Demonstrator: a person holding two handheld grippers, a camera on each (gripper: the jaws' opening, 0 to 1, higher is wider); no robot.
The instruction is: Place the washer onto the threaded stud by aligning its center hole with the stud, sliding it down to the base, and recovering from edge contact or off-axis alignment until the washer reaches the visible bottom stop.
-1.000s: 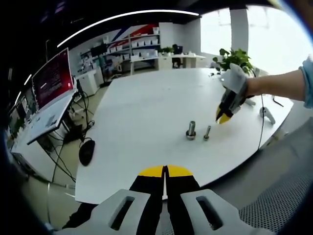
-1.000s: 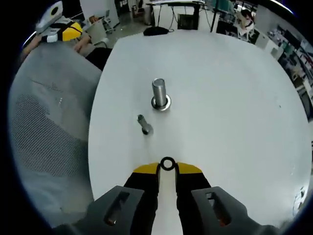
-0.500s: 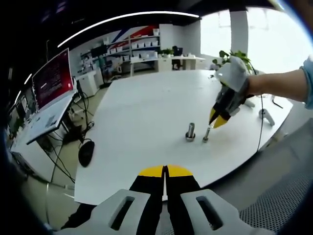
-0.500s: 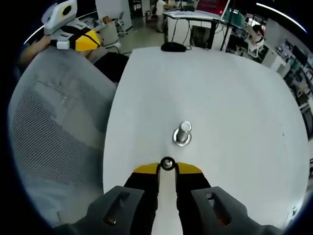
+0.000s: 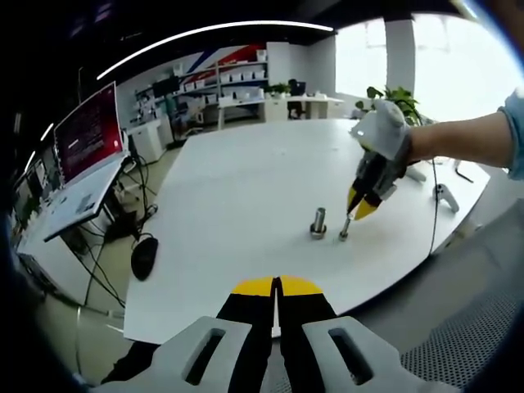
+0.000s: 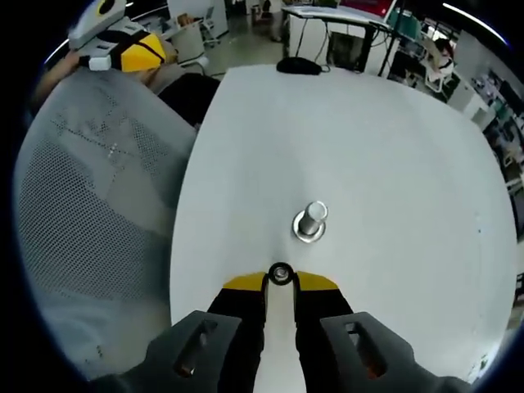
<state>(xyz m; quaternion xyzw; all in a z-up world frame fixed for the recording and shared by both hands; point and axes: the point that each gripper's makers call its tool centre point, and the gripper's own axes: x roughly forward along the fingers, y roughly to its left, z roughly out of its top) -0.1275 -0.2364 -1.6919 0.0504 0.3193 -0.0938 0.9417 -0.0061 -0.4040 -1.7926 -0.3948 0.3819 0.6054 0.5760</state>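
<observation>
The left gripper (image 5: 277,284) sits at six o'clock in the left gripper view, its yellow-tipped fingers (image 5: 255,288) pressed together with nothing between them. At two o'clock there, the right gripper (image 5: 358,210) points steeply down from a bare forearm (image 5: 458,141) (blue sleeve at the edge). In the right gripper view its fingers (image 6: 244,284) pinch a small ring.

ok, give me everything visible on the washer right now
The washer is a small dark metal ring with a round centre hole, pinched by its edge between the yellow tips of the right hand-held gripper. In the right gripper view something pale shows through its hole. In the left gripper view the gripper's tips sit right above the thin stud, beside the larger bolt on the white table. Whether the washer touches the stud cannot be told.
</observation>
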